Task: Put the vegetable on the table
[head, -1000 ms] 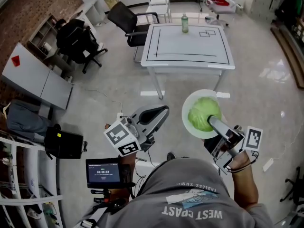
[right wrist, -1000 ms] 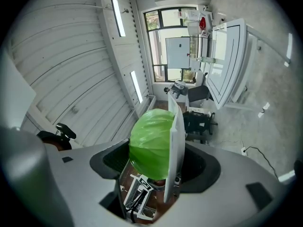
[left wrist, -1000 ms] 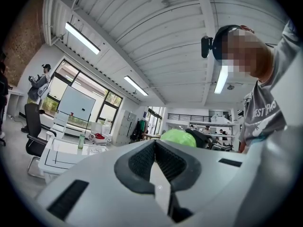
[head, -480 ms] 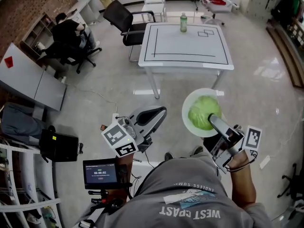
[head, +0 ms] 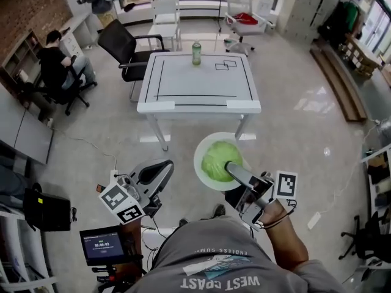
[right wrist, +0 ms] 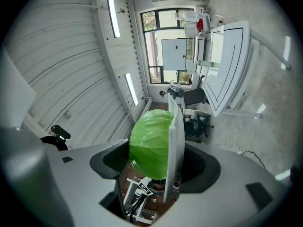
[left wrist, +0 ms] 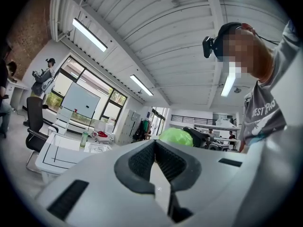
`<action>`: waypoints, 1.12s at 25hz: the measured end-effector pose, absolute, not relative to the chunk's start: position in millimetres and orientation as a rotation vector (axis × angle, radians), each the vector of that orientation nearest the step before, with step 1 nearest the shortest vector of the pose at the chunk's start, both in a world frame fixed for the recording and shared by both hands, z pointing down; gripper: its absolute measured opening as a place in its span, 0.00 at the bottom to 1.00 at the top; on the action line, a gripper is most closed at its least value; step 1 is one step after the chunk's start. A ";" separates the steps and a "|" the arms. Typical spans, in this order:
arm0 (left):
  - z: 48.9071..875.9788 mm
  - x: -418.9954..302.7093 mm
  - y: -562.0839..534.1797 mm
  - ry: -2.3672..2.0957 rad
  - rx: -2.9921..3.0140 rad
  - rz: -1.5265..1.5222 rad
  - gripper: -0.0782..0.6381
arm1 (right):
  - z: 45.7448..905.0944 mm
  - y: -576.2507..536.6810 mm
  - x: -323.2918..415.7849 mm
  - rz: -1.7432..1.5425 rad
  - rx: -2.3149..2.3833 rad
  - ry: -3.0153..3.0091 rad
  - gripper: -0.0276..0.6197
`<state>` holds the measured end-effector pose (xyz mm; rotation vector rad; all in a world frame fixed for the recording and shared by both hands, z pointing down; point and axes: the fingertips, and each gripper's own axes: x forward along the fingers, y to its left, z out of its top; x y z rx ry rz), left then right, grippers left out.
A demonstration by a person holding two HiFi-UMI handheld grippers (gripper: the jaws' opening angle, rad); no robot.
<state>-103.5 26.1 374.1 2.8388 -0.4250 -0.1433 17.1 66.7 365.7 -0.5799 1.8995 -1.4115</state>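
A green cabbage (head: 217, 157) lies on a white plate (head: 201, 165) held above the floor, short of the white table (head: 201, 81). My right gripper (head: 232, 167) is shut on the plate's near rim. In the right gripper view the plate (right wrist: 175, 141) stands edge-on between the jaws, with the cabbage (right wrist: 149, 143) on its left side. My left gripper (head: 162, 165) hangs to the left of the plate, shut and with nothing in it. Its own view shows the jaws (left wrist: 156, 167) closed, the cabbage (left wrist: 176, 137) beyond them and the table (left wrist: 59, 154) at the far left.
A green bottle (head: 196, 52) stands at the table's far edge, beside marked rectangles. A black office chair (head: 125, 44) is at the table's left corner, white chairs (head: 165, 11) behind it. A person (head: 55, 63) sits at the far left. A small screen (head: 102, 244) is low left.
The table has come nearer and shifted left in the head view. Both grippers keep their pose, the right one still holding the plate with the cabbage.
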 end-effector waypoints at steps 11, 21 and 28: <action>385.0 -18.1 -21.5 -0.555 2.820 -0.095 0.12 | 375.1 4.2 111.0 -1.423 -0.487 1.948 0.53; 392.4 -11.5 -36.2 -0.670 2.796 -0.115 0.12 | 385.5 -31.0 138.4 -1.478 -0.476 1.964 0.53; 394.8 -35.3 -69.9 -0.636 2.794 -0.147 0.12 | 385.6 -58.1 119.2 -1.463 -0.539 1.953 0.53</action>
